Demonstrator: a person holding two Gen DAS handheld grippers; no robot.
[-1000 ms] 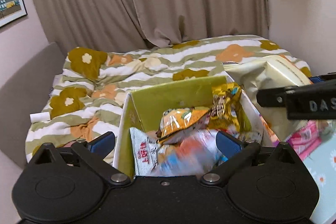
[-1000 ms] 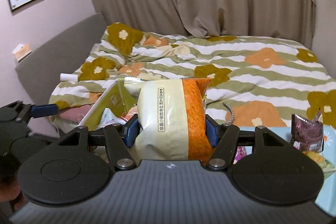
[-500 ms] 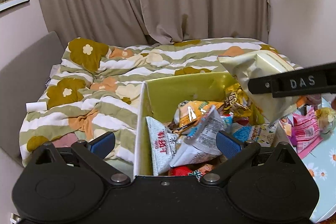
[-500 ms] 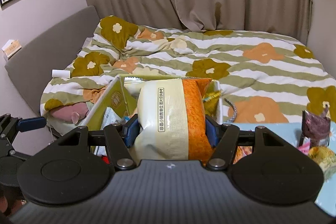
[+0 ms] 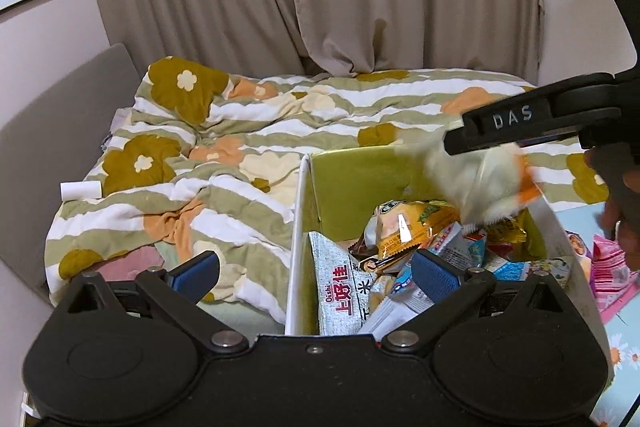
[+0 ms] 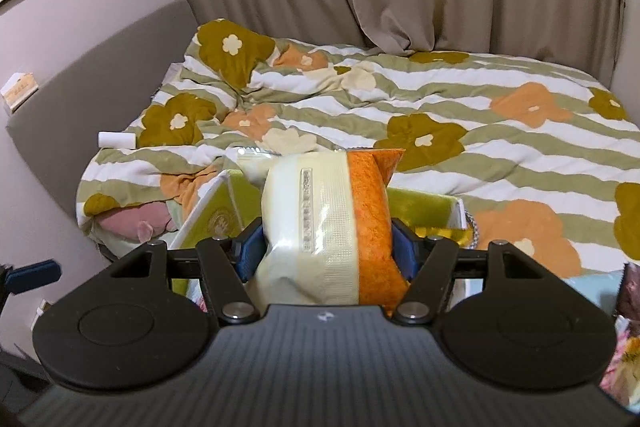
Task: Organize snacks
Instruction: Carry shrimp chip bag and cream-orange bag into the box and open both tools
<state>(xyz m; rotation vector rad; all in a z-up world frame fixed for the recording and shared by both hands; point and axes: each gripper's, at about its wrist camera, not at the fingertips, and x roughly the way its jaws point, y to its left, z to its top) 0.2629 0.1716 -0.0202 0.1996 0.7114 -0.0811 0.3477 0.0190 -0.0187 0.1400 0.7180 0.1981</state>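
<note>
A box with green inner walls (image 5: pixel 352 179) holds several snack packets (image 5: pixel 404 227), one silver with red lettering (image 5: pixel 340 291). My left gripper (image 5: pixel 314 269) is open and empty, straddling the box's near-left wall. My right gripper (image 6: pixel 326 251) is shut on a cream and orange snack bag (image 6: pixel 328 223) and holds it above the box (image 6: pixel 420 207). In the left wrist view that bag (image 5: pixel 476 187) is blurred over the box's far right, under the right gripper's finger (image 5: pixel 520 127).
The box stands at the edge of a bed with a flowered striped duvet (image 5: pixel 240 147). Pink packets (image 5: pixel 608 267) lie on a light blue flowered surface (image 5: pixel 624 347) to the right. A grey headboard (image 6: pixel 80 99) and curtains stand behind.
The right gripper has carried the cream and orange bag further over the box. The left gripper has shifted left, so the box sits more to the right in its view.
</note>
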